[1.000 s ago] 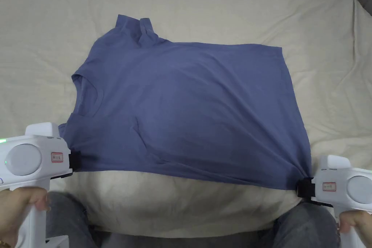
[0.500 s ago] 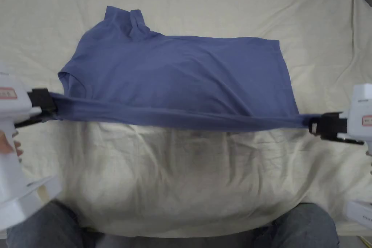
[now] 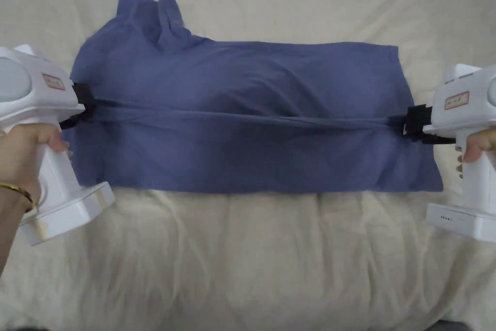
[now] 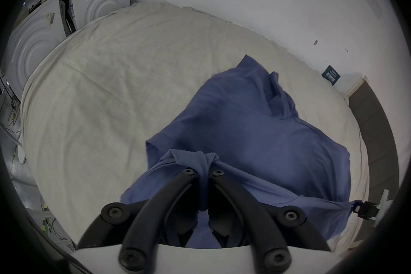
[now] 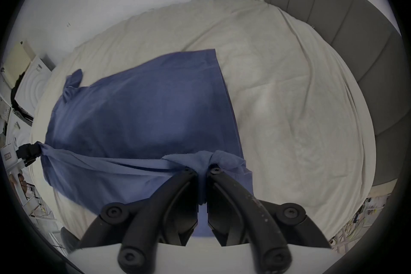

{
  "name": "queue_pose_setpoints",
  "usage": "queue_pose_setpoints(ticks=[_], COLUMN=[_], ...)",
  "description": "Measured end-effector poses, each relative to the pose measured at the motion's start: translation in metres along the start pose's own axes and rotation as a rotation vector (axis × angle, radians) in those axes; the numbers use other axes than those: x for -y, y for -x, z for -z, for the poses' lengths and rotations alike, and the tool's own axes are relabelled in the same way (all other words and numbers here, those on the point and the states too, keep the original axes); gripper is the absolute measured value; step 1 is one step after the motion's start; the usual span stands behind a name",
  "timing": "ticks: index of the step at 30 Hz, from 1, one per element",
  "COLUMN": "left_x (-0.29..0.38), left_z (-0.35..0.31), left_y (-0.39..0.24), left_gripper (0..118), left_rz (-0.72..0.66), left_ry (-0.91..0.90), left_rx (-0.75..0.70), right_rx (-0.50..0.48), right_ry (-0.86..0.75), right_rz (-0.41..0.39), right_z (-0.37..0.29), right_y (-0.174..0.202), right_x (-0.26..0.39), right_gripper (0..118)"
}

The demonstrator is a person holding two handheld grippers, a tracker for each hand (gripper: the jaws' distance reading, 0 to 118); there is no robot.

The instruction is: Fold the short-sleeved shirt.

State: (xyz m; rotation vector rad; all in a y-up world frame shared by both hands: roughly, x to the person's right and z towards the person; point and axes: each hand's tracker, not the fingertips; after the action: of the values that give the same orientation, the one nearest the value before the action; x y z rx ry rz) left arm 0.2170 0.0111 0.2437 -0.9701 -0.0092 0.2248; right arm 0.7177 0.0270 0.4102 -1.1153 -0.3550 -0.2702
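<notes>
While both the left gripper (image 3: 83, 104) and right gripper (image 3: 411, 123) clamp the blue short-sleeved shirt (image 3: 252, 118) taut above the cream bedsheet (image 3: 252, 259), its first lengthwise fold looks half-done, with later folds remaining.

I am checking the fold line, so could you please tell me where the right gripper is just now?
In the head view, the right gripper is at the right edge of the blue shirt, jaws shut on its bunched cloth above the cream bedsheet.

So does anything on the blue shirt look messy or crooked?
Yes. The far sleeve at the blue shirt's top left corner is bunched up and sticks out, not flat. The left gripper and right gripper pinch the taut edge between them.
</notes>
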Motion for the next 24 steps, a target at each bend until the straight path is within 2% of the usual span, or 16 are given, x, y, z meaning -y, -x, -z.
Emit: queue_pose_setpoints(ticks=[2,3,4,5,6,7,8,10,16,20,24], left_x=[0.001,0.01,0.011,0.013,0.014,0.019,0.021,0.024,0.04,0.078,0.115], left_z=[0.018,0.01,0.011,0.013,0.014,0.005,-0.002,-0.025,-0.115,-0.174,-0.208], left_y=[0.002,-0.006,-0.007,-0.006,-0.005,-0.01,-0.009,-0.009,-0.006,-0.011,-0.005], left_gripper=[9,16,43,71,95,116,118,116,118,118,118], left_rz=[-0.003,-0.004,0.007,0.055,0.095,0.123,0.148,0.183,0.324,0.39,0.389], left_ry=[0.018,0.027,0.025,0.015,0.002,-0.026,-0.045,-0.112,-0.445,-0.662,-0.687], left_rx=[-0.02,-0.032,-0.043,-0.057,-0.067,-0.08,-0.079,-0.058,-0.03,-0.088,-0.09], right_rx=[-0.001,-0.003,-0.007,0.004,0.023,0.032,0.04,0.07,0.009,0.003,-0.002], right_ry=[0.01,0.011,0.009,0.01,0.013,0.011,-0.008,-0.097,-0.459,-0.656,-0.786], right_rz=[0.002,0.019,0.035,0.036,0.027,0.012,-0.01,-0.042,-0.104,-0.126,-0.146], right_z=[0.014,0.019,0.021,0.022,0.022,0.02,0.016,-0.004,-0.098,-0.155,-0.195], right_y=[-0.001,-0.003,-0.003,-0.005,-0.006,-0.008,-0.009,-0.011,-0.005,0.009,0.024], right_x=[-0.004,-0.004,-0.004,-0.004,-0.003,-0.002,0.0,0.008,0.05,0.093,0.138], right_gripper=[11,15,26,50,69,83,97,111,114,118,118])
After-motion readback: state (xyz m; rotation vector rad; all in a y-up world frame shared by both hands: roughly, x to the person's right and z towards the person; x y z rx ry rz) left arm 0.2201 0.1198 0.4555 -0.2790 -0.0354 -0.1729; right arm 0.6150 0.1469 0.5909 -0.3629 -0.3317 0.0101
